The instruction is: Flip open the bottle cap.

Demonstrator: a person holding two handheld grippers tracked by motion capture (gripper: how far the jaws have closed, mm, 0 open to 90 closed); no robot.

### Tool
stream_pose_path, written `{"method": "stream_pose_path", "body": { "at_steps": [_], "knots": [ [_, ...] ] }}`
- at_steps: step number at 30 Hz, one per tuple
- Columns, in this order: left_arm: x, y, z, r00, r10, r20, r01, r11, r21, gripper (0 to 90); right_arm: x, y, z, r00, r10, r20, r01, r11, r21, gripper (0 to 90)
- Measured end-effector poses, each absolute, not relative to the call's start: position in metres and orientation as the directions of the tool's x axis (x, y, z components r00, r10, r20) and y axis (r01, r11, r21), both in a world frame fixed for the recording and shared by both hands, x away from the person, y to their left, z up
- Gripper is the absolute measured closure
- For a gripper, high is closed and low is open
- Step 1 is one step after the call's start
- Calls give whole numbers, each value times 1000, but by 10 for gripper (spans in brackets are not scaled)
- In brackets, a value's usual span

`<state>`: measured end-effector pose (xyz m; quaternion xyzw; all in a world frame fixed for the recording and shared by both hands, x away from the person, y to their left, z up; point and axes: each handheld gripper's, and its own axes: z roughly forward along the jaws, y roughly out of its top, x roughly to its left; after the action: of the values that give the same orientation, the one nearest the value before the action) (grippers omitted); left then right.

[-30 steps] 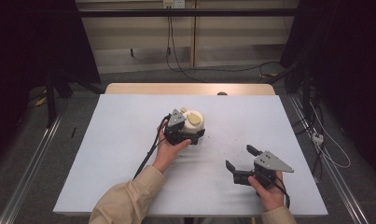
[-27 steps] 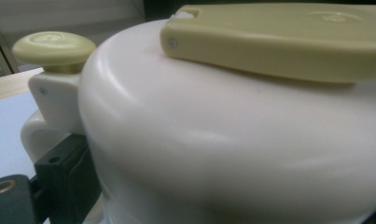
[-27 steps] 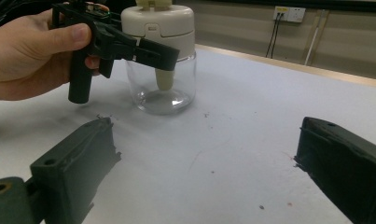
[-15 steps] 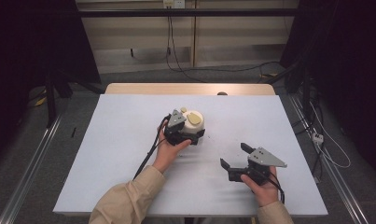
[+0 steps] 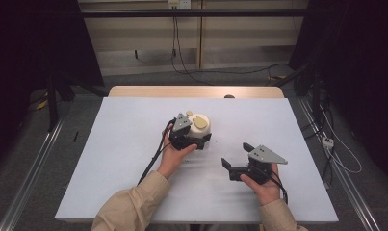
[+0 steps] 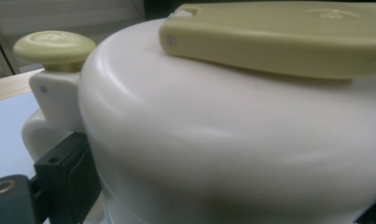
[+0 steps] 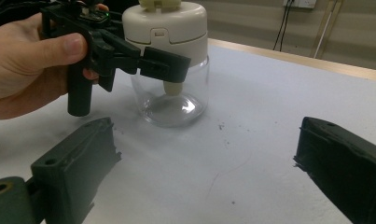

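Note:
A clear glass jar [image 5: 200, 126] with a white lid and a pale yellow flap stands mid-table. My left gripper [image 5: 197, 138] is shut on the jar just under the lid. The right gripper view shows one of its jaws crossing the front of the jar [image 7: 169, 60]. In the left gripper view the white lid [image 6: 232, 130] presses close between the jaws, with the yellow flap [image 6: 279, 35] on top and a round yellow knob [image 6: 54, 46] at the left. My right gripper [image 5: 236, 154] is open to the right of the jar, nothing between its jaws [image 7: 204, 140], low over the table.
The jar stands on a white table [image 5: 124, 144] with a wooden strip [image 5: 196, 91] along its far edge. Cables lie on the floor beyond. A black cable trails from the left gripper toward the near edge.
My right gripper has moved left, closer to the jar, still open. The left gripper and the jar have stayed where they were.

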<state>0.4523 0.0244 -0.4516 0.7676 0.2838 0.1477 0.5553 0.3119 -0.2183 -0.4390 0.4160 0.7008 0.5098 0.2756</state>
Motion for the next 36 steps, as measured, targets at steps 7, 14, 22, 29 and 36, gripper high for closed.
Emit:
{"method": "stream_pose_path", "body": {
  "at_steps": [7,14,22,29,36],
  "knots": [
    [452,24,-451,795,601,-82,268,-226,937,52,319,-210,-430,-496,867,45,306,126,944,61],
    [453,24,-452,796,600,-84,269,-226,936,53,328,-204,-418,-487,873,43,293,116,949,104],
    [452,24,-451,795,601,-81,270,-231,935,53,337,-193,-410,-499,866,30,280,129,951,192],
    [451,24,-451,794,603,-74,266,-234,935,53,343,-183,-401,-515,857,39,275,122,954,288],
    [451,24,-451,793,604,-78,266,-227,937,53,348,-179,-394,-525,849,49,290,125,949,550]
  ]
}}
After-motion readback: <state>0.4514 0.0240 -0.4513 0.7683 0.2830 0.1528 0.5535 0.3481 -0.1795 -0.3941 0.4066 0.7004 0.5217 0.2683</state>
